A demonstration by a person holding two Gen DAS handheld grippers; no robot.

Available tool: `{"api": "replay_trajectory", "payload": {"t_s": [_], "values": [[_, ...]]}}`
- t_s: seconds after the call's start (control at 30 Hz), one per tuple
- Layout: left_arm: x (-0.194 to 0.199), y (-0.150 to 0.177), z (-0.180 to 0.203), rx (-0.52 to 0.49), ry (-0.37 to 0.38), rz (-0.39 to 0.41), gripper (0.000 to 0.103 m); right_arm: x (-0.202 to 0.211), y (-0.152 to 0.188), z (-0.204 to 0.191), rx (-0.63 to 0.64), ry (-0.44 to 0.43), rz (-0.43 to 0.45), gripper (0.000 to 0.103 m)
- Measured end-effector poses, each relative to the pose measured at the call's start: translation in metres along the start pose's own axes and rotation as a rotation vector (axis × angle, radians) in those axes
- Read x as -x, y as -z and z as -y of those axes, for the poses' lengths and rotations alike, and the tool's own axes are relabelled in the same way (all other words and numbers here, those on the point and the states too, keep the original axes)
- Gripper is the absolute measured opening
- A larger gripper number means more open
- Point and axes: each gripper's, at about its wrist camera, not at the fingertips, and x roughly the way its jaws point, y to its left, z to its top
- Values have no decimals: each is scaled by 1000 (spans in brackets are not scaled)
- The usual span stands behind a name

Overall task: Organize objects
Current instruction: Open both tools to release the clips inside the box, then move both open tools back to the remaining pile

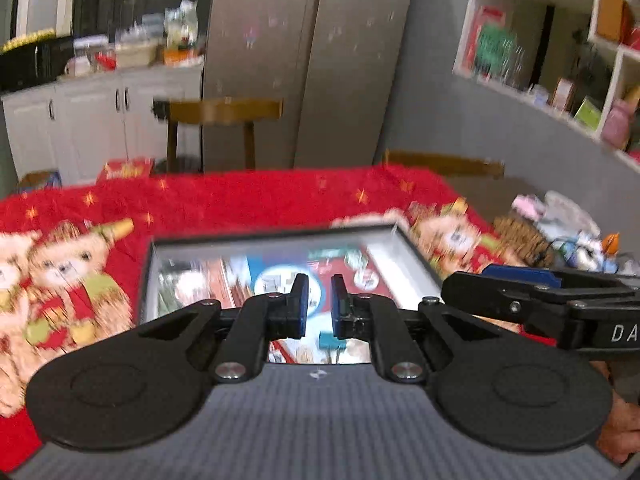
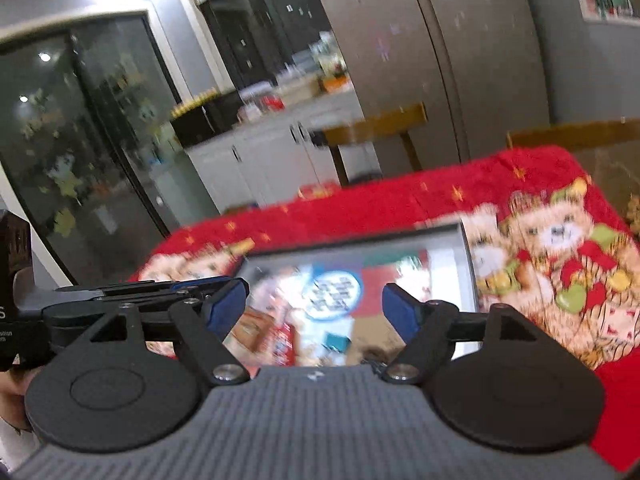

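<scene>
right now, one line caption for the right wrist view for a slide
Open right tool above a box of packets on a red bear-print cloth, nothing between its pads.

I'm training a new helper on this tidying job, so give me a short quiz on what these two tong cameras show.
1. True or false: the left tongs are gripping a packet.
2. The box sits on: A) a bare wooden table, B) a red teddy-bear cloth, C) a blue rug.
3. Which tongs stand wide open with nothing between the pads?

Key
1. False: they are shut on nothing.
2. B.
3. The right tongs.
</scene>
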Motion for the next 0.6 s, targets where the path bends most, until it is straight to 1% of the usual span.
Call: {"api": "replay_trajectory", "payload": {"t_s": [0.1, 0.13, 0.17, 0.23, 0.27, 0.4, 0.47, 0.53, 0.6], "values": [[34, -4, -3, 12, -17, 63, 14, 23, -1, -17, 17, -23, 65, 87], [46, -3, -3, 4, -21, 80, 19, 30, 0, -22, 27, -30, 83, 88], [56, -3, -3, -8, -26, 92, 25, 37, 1, -28, 38, -36, 103, 88], [78, 1, -4, -34, -60, 128, 55, 51, 6, -36, 49, -43, 144, 92], [89, 5, -5, -51, -80, 147, 59, 57, 9, -40, 52, -45, 165, 93], [130, 26, -5, -118, -168, 206, 65, 78, 33, -48, 44, -41, 245, 97], [148, 40, -10, -120, -186, 223, 67, 83, 46, -51, 29, -35, 270, 97], [162, 56, -17, -104, -185, 235, 67, 86, 58, -52, 16, -33, 284, 97], [173, 75, -28, -71, -166, 249, 67, 89, 73, -54, 0, -23, 298, 97]]}}
